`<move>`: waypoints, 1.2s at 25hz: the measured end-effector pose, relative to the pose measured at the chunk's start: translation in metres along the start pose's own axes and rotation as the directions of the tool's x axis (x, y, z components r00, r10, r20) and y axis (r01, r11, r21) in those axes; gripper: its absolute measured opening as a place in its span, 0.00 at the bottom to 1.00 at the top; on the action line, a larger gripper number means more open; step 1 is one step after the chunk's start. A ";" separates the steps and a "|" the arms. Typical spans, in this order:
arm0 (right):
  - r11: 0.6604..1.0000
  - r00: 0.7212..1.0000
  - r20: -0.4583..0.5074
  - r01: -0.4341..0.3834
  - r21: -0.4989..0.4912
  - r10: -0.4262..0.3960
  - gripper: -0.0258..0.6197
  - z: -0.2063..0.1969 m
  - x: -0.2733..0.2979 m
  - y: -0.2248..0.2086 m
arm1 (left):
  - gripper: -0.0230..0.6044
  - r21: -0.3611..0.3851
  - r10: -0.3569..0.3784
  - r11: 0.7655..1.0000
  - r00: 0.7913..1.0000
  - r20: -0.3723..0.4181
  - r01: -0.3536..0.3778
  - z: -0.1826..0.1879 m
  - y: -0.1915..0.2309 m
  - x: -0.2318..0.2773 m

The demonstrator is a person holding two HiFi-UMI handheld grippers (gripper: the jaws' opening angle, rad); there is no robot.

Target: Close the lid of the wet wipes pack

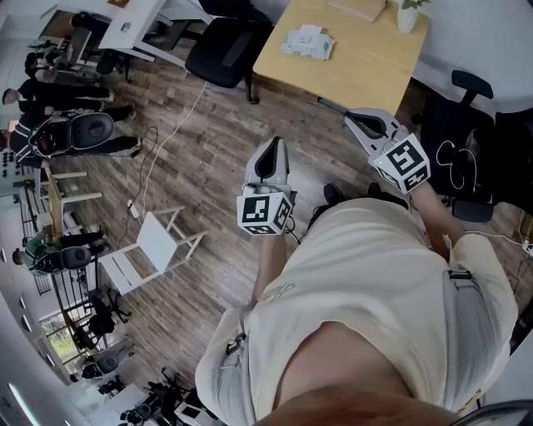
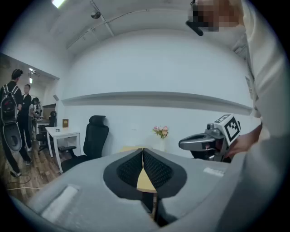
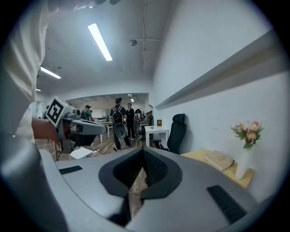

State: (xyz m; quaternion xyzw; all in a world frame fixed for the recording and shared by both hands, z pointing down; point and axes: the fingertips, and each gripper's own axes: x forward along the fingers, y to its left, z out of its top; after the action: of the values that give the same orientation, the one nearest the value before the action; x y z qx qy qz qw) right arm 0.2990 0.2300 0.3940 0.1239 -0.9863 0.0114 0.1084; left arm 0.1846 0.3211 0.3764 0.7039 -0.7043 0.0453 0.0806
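Observation:
The wet wipes pack (image 1: pixel 308 42), pale green and white, lies on the wooden table (image 1: pixel 366 71) at the top of the head view; its lid is too small to make out. Both grippers are held in the air over the floor, well short of the table. My left gripper (image 1: pixel 271 154) is shut and holds nothing; in its own view its pads (image 2: pixel 131 167) meet at the tips. Nearer the table's corner, my right gripper (image 1: pixel 363 121) is also shut and bare, pads (image 3: pixel 156 167) touching. Neither gripper view shows the pack.
A black office chair (image 1: pixel 225 46) stands left of the table. A vase (image 1: pixel 408 15) and a book (image 1: pixel 358 8) are at the table's far edge. A white folding chair (image 1: pixel 154 245) lies on the wooden floor. Several people (image 1: pixel 50 91) stand at the left.

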 end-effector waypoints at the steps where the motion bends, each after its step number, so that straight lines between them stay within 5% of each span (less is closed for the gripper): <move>1: 1.000 1.000 0.003 0.001 -0.005 -0.001 0.04 0.003 0.008 0.003 | 0.06 -0.002 -0.004 1.000 1.000 0.002 0.004 -0.001 0.007 0.000; 6: 0.999 1.000 0.010 0.020 -0.037 -0.020 0.04 0.016 0.045 0.017 | 0.06 -0.015 -0.039 0.999 0.999 0.003 0.039 -0.004 0.042 0.004; 13: 0.995 0.995 0.031 0.095 0.037 -0.096 0.04 0.024 0.092 0.017 | 0.06 0.010 -0.097 0.995 0.995 0.010 0.097 -0.007 0.094 0.012; 19: 0.993 0.995 -0.027 0.101 0.064 -0.099 0.04 0.013 0.124 0.024 | 0.06 -0.069 -0.072 0.995 0.997 -0.033 0.070 -0.030 0.145 0.018; 30: 0.991 0.995 -0.057 0.091 0.099 -0.085 0.04 -0.007 0.213 -0.056 | 0.06 -0.090 -0.061 0.995 0.994 -0.093 0.053 -0.037 0.200 0.109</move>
State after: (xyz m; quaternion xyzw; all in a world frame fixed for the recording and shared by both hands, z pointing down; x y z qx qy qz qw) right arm 0.1132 0.1244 0.4471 0.1722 -0.9748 0.0597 0.1283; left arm -0.0126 0.2217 0.4419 0.7165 -0.6806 0.0461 0.1461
